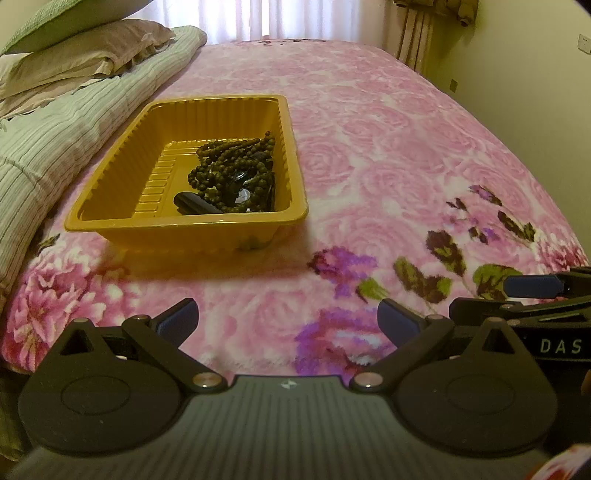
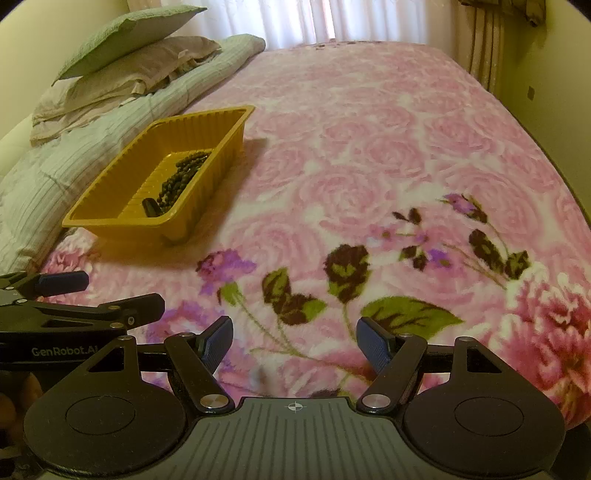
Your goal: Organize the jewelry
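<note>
A yellow plastic tray (image 1: 110, 221) sits on the pink floral bedspread; it also shows in the right wrist view (image 2: 110, 218). Inside it lie a dark beaded necklace (image 1: 229, 166) (image 2: 181, 177) and a small black piece (image 1: 192, 205) at the near end. My left gripper (image 1: 288, 321) is open and empty, just in front of the tray. My right gripper (image 2: 295, 339) is open and empty, to the right of the tray, over the blanket. Each gripper shows at the edge of the other's view.
Folded striped bedding (image 1: 55, 147) and pillows (image 2: 129, 66) lie left of the tray. The pink floral blanket (image 2: 369, 166) stretches far and right. Curtains (image 2: 295, 22) and a wall stand beyond the bed.
</note>
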A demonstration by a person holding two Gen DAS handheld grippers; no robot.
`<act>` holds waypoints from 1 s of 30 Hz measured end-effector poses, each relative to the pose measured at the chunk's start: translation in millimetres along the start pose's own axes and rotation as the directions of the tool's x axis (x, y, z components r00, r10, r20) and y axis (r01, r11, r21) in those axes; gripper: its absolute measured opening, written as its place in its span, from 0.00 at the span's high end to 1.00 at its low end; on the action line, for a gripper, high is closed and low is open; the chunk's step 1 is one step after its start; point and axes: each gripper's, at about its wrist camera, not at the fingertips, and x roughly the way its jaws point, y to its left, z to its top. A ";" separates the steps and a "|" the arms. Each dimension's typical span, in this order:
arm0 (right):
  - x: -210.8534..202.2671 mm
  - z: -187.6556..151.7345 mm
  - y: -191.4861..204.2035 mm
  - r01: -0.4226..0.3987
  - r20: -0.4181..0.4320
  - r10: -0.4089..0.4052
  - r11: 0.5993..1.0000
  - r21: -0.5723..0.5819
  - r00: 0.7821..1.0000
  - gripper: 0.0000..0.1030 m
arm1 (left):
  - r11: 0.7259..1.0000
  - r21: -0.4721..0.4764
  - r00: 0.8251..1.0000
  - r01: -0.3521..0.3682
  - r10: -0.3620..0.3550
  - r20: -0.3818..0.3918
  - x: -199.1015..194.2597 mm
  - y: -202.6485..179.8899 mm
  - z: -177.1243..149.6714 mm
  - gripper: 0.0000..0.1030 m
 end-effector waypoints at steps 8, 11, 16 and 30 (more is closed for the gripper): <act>0.3 -2.4 -3.1 0.018 0.003 -0.018 1.000 0.002 1.000 0.29 | 1.000 0.004 1.000 0.000 0.000 0.002 -0.7 -1.2 -1.0 0.00; 0.9 -2.7 -4.8 0.018 0.002 -0.018 1.000 0.011 1.000 0.29 | 1.000 0.003 1.000 0.000 0.000 0.000 -0.1 -1.0 -1.2 0.00; 0.6 -2.1 -5.9 0.022 0.005 -0.022 1.000 0.018 1.000 0.29 | 1.000 0.003 1.000 0.001 -0.001 -0.001 -0.8 -1.6 -1.7 0.00; 1.4 -2.5 -6.8 0.022 0.000 -0.022 1.000 0.021 1.000 0.29 | 1.000 0.006 1.000 0.001 -0.001 0.001 -0.3 -2.1 -2.5 0.00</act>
